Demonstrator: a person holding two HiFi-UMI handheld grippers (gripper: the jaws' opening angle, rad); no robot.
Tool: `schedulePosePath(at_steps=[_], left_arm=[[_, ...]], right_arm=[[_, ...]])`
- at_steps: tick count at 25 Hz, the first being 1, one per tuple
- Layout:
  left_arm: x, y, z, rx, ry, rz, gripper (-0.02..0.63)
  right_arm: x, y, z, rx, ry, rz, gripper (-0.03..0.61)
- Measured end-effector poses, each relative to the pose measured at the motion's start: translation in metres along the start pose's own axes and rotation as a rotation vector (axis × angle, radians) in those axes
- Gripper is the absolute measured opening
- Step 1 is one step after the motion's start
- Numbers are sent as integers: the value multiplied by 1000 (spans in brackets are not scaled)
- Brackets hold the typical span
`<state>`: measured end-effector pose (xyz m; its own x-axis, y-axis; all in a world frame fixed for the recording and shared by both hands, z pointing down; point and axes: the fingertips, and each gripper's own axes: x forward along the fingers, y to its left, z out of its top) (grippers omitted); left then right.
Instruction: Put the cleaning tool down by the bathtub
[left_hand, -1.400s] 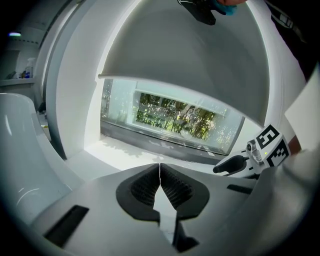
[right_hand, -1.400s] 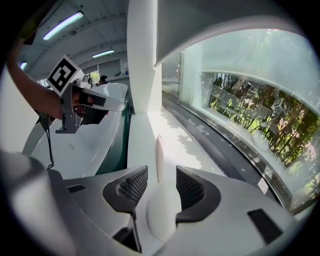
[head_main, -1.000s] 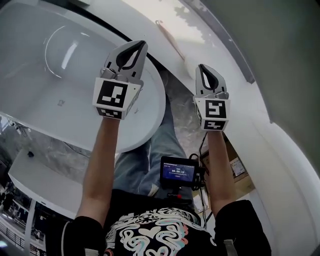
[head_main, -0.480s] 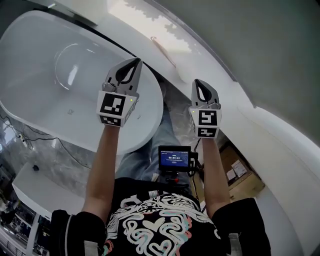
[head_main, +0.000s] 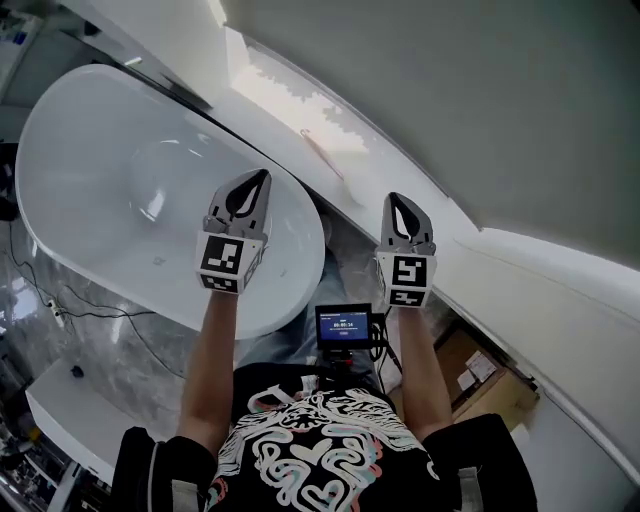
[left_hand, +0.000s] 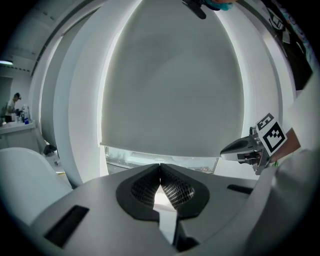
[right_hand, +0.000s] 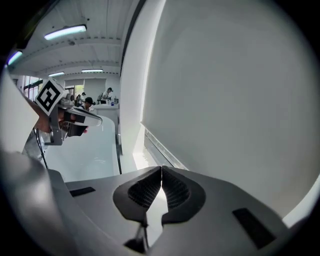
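Note:
The cleaning tool (head_main: 322, 153), a thin pinkish stick, lies on the white ledge (head_main: 290, 105) behind the white bathtub (head_main: 110, 190). Nothing touches it. My left gripper (head_main: 262, 176) hangs over the tub's right end, shut and empty. My right gripper (head_main: 398, 199) hangs to the right of the tub, short of the ledge, also shut with nothing in it. In the left gripper view the pads meet at the tip (left_hand: 160, 165) and the right gripper (left_hand: 240, 146) shows at the side. In the right gripper view the jaws (right_hand: 161, 169) touch and the left gripper (right_hand: 85, 119) shows at the left.
A small monitor (head_main: 343, 326) sits in front of the person's chest. A cardboard box (head_main: 482, 378) lies at the lower right on the floor. Cables (head_main: 70, 312) trail beside the tub at the left. A grey wall (head_main: 480, 100) rises behind the ledge. People (right_hand: 106, 94) stand far off.
Both grippers have risen and drawn back from the ledge, staying shut and empty. The tool has stayed on the ledge. More of the tub shows now.

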<state>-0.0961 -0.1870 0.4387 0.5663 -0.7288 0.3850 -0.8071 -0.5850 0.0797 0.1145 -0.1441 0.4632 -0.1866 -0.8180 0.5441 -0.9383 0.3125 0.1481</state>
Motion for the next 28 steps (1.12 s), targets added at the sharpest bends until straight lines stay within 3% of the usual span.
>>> schedulePosePath(at_steps=[12, 18, 28], left_arm=[[-57, -30, 63, 85, -98, -9, 17], [-95, -53, 90, 72, -153, 10, 17], [-162, -108, 141, 209, -288, -32, 17]], right_arm=[[-71, 15, 58, 9, -93, -3, 28], [-124, 6, 62, 28, -123, -86, 28], [-219, 6, 90, 68, -243, -164, 28]])
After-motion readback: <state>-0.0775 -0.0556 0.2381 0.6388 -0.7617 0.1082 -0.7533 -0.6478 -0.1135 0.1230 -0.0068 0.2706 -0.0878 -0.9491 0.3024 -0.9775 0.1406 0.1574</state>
